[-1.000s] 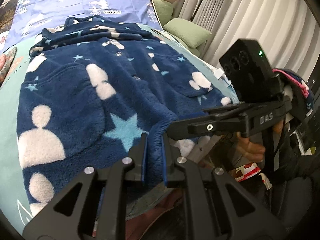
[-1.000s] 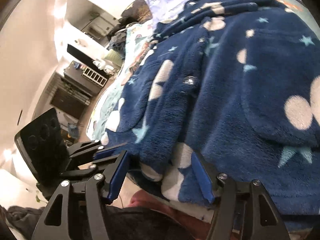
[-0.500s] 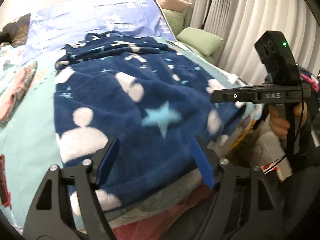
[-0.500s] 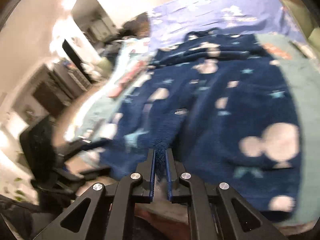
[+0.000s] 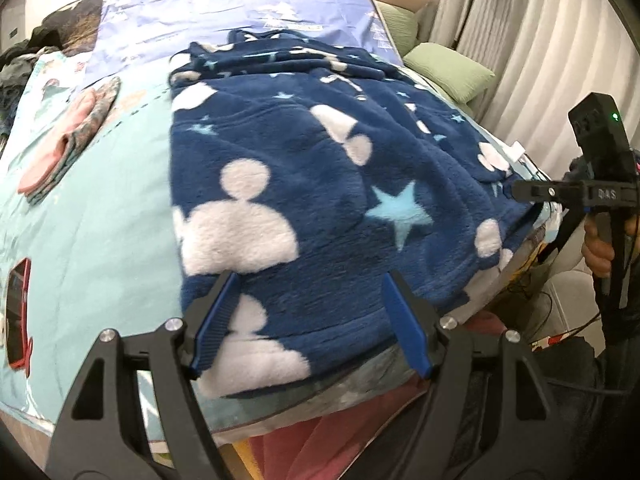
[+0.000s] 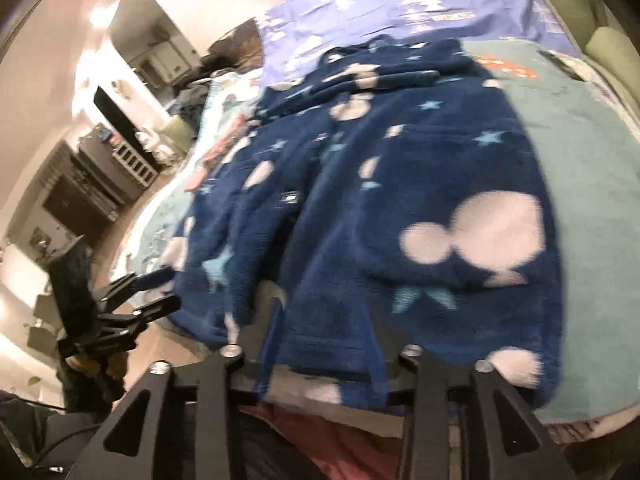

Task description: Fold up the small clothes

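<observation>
A navy fleece garment [image 5: 304, 184] with white blobs and light blue stars lies spread on the bed; it also shows in the right wrist view [image 6: 400, 208]. My left gripper [image 5: 310, 320] is open, its blue pads over the garment's near hem without holding it. My right gripper [image 6: 322, 344] is open above the near hem, blurred by motion. The right gripper also shows at the right of the left wrist view [image 5: 520, 192], by the garment's edge. The left gripper shows at the left of the right wrist view [image 6: 160, 292].
The bed has a teal sheet [image 5: 100, 208] and a lilac cover [image 5: 224, 4] at the head. Folded pink and grey clothes [image 5: 68, 140] lie at left, a red-edged phone [image 5: 16, 316] near the left edge. Green pillows [image 5: 448, 70] and curtains stand right.
The left gripper let go of the hem a second ago and stayed open. The right gripper closed on the hem half a second ago and has now opened and released it.
</observation>
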`<state>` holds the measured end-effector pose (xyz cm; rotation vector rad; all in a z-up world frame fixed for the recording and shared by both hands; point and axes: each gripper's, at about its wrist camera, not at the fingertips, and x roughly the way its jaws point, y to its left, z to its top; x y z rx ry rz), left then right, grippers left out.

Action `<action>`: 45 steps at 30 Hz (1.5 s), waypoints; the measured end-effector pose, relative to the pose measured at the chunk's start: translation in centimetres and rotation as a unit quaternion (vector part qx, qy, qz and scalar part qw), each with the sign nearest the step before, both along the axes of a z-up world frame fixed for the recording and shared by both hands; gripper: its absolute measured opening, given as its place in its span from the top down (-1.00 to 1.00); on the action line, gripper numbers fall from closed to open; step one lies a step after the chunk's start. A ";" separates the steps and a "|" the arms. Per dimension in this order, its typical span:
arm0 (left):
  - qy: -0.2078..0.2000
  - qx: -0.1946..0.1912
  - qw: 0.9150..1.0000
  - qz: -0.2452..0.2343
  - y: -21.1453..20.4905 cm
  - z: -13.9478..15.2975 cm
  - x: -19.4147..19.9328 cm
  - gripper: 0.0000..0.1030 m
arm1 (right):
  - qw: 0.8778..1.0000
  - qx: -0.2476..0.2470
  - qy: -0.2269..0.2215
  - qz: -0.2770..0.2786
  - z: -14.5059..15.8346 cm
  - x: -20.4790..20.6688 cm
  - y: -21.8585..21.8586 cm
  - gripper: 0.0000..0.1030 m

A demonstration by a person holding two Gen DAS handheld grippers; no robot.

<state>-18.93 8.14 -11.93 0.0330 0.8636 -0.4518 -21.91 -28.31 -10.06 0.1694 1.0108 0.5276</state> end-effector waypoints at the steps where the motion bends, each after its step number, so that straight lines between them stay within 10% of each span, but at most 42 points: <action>1: 0.002 0.000 1.000 0.006 0.2 0.0 0.0 -0.44 | 1.000 -0.001 0.002 0.007 0.0 -0.1 0.6 0.09; 11: 0.013 -0.029 0.996 0.088 4.3 -0.6 0.3 -0.52 | 0.998 0.005 0.013 0.062 -2.8 0.5 5.1 0.02; 12: 0.028 -0.042 0.995 0.085 4.6 -1.3 0.7 -0.42 | 0.998 -0.006 0.007 0.063 -3.0 0.4 5.4 0.45; 13: 0.045 -0.057 0.994 0.079 4.7 -2.1 1.0 0.19 | 0.998 -0.024 0.004 0.065 -3.3 0.3 5.6 0.83; 15: 0.052 -0.070 0.995 0.056 4.5 -2.8 0.9 0.71 | 0.997 -0.052 0.008 0.059 -3.7 0.1 5.6 0.88; 18: 0.054 -0.091 0.993 0.060 5.1 -2.1 0.2 0.73 | 0.997 -0.069 0.005 0.036 -2.8 -0.9 3.7 0.80; 22: 0.048 -0.105 0.992 0.055 6.2 -0.8 -1.0 0.65 | 0.999 -0.031 -0.012 -0.039 -0.1 -2.4 -2.7 0.46; 24: 0.045 -0.093 0.993 0.052 6.0 -0.7 -1.0 0.35 | 0.993 -0.033 -0.026 -0.111 0.7 -2.9 -6.6 -0.07; 27: 0.036 -0.064 0.995 0.069 5.6 -1.3 -0.3 -0.32 | 0.983 -0.033 0.000 -0.181 -0.4 -2.7 -10.7 -0.12; 36: 0.060 -0.073 0.992 0.080 5.2 -2.1 0.9 -0.32 | 0.980 0.017 0.033 -0.194 -3.5 -1.5 -11.8 -0.07; 38: 0.060 -0.071 0.992 0.088 5.3 -2.0 0.9 -0.08 | 0.979 0.004 0.037 -0.200 -3.3 -1.1 -11.8 0.52; 39: 0.059 -0.072 0.992 0.087 5.3 -1.9 0.7 0.60 | 0.980 0.009 0.039 -0.196 -3.4 -0.9 -11.8 0.66; 40: 0.067 -0.088 0.991 0.078 5.3 -1.9 0.7 0.77 | 0.980 0.018 0.038 -0.195 -3.2 -1.3 -11.8 0.71; 45: 0.019 -0.101 0.992 0.079 4.9 1.3 -0.7 0.78 | 0.983 0.080 0.012 -0.167 -0.6 -2.5 -11.9 0.76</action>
